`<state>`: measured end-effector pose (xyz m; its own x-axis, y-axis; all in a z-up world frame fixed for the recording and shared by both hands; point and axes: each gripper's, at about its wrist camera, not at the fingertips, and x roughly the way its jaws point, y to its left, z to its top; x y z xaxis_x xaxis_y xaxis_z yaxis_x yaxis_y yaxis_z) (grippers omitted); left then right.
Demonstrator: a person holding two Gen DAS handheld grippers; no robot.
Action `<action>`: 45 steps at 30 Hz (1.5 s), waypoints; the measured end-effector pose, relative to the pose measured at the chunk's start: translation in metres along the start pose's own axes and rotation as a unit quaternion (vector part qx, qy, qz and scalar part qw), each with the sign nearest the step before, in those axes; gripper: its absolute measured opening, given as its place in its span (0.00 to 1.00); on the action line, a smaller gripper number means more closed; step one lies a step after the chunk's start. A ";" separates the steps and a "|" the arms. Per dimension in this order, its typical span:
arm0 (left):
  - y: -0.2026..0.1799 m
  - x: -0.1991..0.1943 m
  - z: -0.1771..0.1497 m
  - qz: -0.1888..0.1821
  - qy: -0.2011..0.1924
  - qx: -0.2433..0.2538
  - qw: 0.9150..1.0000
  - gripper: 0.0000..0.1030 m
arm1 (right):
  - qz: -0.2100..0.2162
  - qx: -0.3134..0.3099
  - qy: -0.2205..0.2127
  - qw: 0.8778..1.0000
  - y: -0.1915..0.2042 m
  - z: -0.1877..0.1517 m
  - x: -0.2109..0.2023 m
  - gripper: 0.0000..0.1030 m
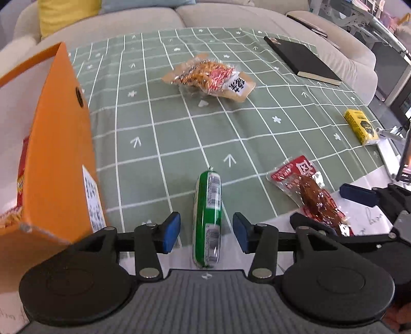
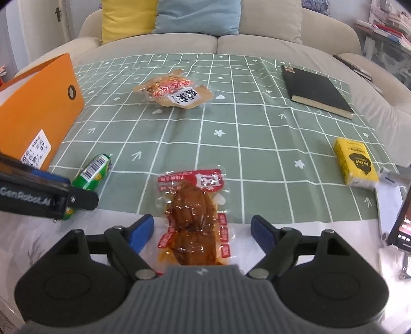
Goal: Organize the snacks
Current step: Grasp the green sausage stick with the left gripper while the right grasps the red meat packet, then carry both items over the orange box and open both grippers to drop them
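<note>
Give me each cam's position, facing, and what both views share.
Left wrist: behind the left claw, angled down at the green sausage between its open fingers; right claw at right.
Right wrist: behind the right claw, over the red meat packet; left claw's arm intrudes left.
Shared: orange box, black notebook, sofa.

A home living room; a beige sofa runs across the top of the frame, with a yellow cushion and a blue cushion at upper centre; a green grid-patterned tablecloth covers the low table below; cluttered shelves stand at upper right.
</note>
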<state>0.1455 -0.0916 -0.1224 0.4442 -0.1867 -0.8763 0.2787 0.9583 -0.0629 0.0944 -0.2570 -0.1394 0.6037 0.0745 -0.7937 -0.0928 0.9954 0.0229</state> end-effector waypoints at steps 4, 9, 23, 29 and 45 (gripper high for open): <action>-0.006 0.001 -0.004 0.012 -0.011 0.028 0.999 0.54 | -0.004 0.002 -0.002 1.000 0.003 -0.004 -0.003 0.78; -0.009 0.001 -0.005 0.014 -0.012 0.035 0.999 0.42 | -0.012 0.012 0.003 1.000 0.008 -0.008 -0.007 0.77; -0.008 -0.009 -0.015 -0.002 0.000 0.019 1.000 0.24 | -0.018 0.019 0.012 1.000 0.019 -0.003 -0.015 0.42; -0.004 -0.022 -0.021 -0.010 -0.003 0.002 1.000 0.24 | -0.003 0.038 0.014 0.999 0.020 0.002 -0.027 0.25; 0.008 -0.093 -0.017 -0.036 -0.072 -0.043 0.996 0.24 | 0.020 0.039 -0.038 0.998 0.038 0.019 -0.084 0.15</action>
<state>0.0923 -0.0633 -0.0498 0.5441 -0.2790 -0.7912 0.2429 0.9551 -0.1698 0.0552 -0.2244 -0.0604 0.6597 0.1157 -0.7426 -0.0584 0.9930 0.1029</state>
